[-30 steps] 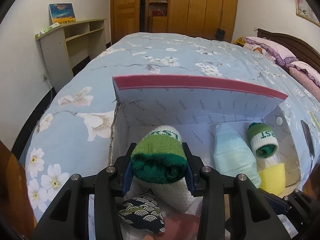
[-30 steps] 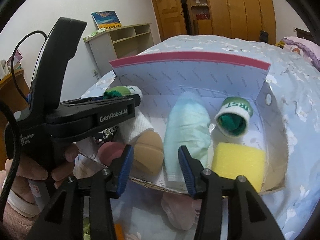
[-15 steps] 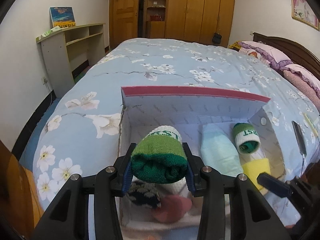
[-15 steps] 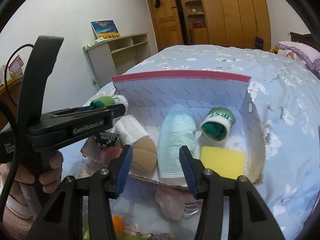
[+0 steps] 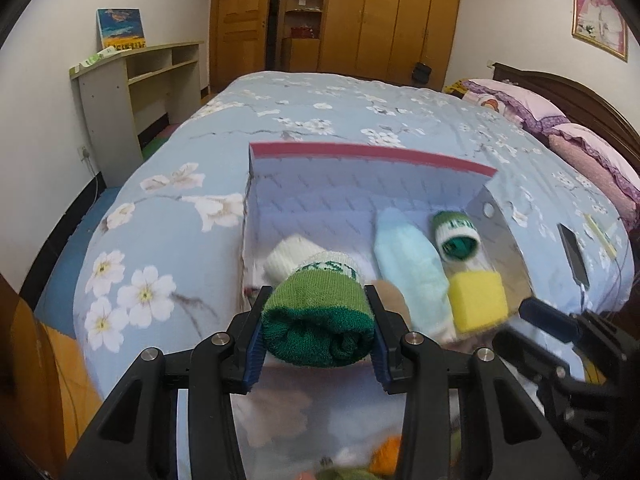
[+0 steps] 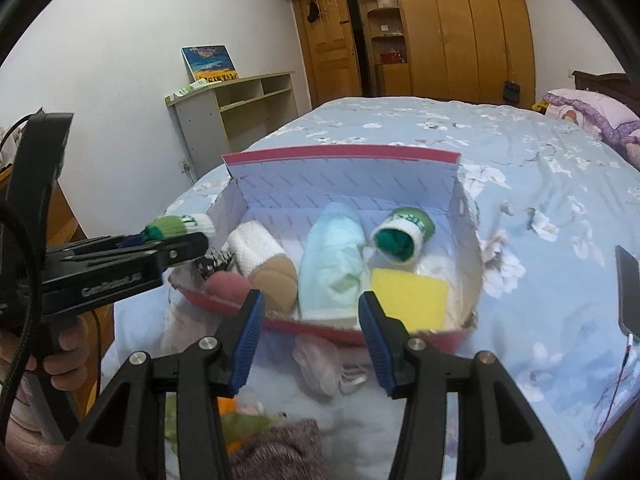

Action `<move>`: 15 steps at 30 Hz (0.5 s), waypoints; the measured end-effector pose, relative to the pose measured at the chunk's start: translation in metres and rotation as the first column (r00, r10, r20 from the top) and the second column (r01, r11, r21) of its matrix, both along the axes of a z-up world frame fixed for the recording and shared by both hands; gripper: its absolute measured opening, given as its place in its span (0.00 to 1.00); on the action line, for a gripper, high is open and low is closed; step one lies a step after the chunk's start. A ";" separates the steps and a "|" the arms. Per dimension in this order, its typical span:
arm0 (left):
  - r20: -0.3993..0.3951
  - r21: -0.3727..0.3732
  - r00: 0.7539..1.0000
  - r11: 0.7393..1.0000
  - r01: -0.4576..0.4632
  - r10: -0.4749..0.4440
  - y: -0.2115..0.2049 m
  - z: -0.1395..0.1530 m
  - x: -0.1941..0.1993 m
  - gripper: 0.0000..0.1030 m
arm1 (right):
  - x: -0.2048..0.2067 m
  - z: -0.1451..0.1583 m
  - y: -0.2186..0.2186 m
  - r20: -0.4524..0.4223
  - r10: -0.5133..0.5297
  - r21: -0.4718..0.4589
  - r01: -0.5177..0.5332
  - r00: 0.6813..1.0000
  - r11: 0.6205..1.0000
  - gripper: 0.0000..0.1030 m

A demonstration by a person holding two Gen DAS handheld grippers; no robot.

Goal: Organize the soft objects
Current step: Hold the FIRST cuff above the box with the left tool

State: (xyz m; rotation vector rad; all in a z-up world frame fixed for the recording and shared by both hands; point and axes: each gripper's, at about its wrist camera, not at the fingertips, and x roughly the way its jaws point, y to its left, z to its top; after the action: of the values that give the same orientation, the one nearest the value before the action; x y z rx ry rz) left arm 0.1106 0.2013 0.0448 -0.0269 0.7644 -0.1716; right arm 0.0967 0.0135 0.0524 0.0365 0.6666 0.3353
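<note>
Your left gripper (image 5: 318, 338) is clamped on the rolled green sock (image 5: 320, 320), held outside the box (image 6: 340, 156) near its left wall w/ right gripper (image 6: 310, 338) spread & empty, so releasing here likely drops it onto the bedspread (image 5: 168, 216).

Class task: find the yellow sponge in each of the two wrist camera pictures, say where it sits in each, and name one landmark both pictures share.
Left wrist view: the yellow sponge sits right of centre, at the box's near right corner, beside the light blue roll.
Right wrist view: the sponge sits centre-right, just beyond the right gripper, whose jaws are open.
Shared landmark: the red-edged box.
</note>
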 end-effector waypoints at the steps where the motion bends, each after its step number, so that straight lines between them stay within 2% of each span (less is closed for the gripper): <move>1: -0.004 -0.002 1.000 1.000 0.004 -0.004 0.000 -0.001 -0.003 0.42 | -0.004 0.000 -0.002 -0.001 -0.002 -0.003 0.002 1.000 1.000 0.50; 8: -0.010 -0.006 0.999 0.999 0.047 -0.047 -0.007 -0.007 -0.020 0.42 | -0.018 -0.005 -0.014 -0.016 -0.020 -0.001 0.020 1.000 1.000 0.50; 15: 0.026 -0.002 0.999 1.000 0.021 -0.021 -0.005 -0.008 -0.002 0.42 | -0.021 -0.011 -0.019 -0.029 -0.035 0.008 0.036 0.999 0.999 0.50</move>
State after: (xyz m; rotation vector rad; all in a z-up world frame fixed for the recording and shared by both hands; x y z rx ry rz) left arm 0.1088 0.1963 0.0365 -0.0187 0.7389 -0.1929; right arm 0.0758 -0.0055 0.0418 0.0615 0.6928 0.3039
